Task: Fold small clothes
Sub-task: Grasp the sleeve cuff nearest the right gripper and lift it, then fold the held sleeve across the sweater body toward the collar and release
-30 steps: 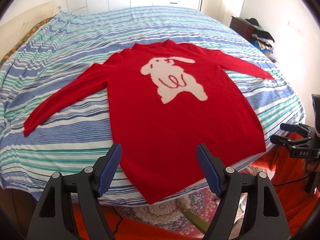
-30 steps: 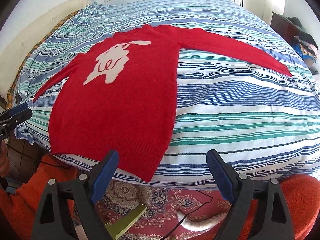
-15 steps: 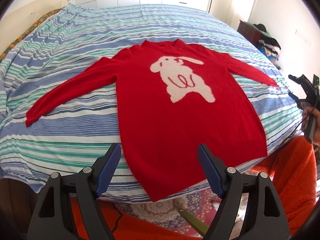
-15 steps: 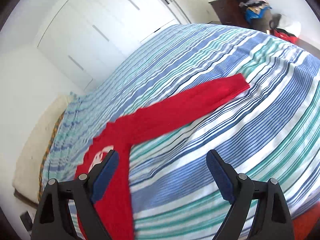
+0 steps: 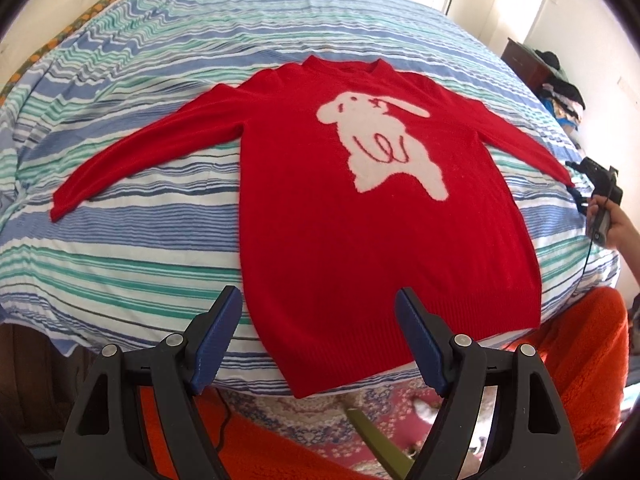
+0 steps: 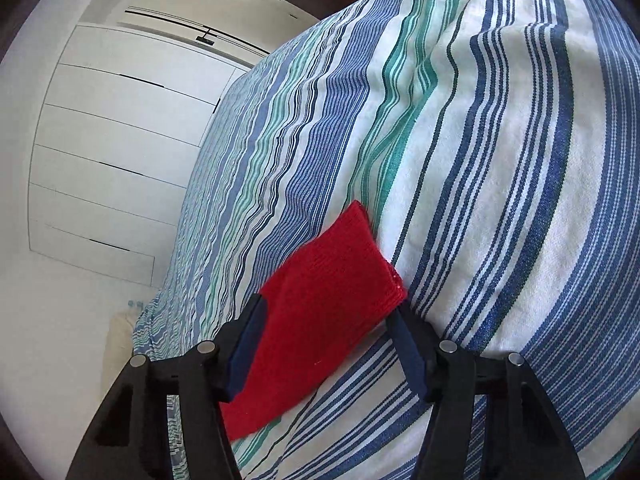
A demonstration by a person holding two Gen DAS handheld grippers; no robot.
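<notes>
While tilted, right gripper (image 6: 326, 344) closing, astride sleeve cuff (image 6: 336, 280).

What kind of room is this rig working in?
Most likely a home bedroom. A bed with a striped cover serves as the work surface, with a red sweater laid flat on it. White wardrobe doors stand behind, and a dark dresser piled with clothes sits in the corner.
</notes>
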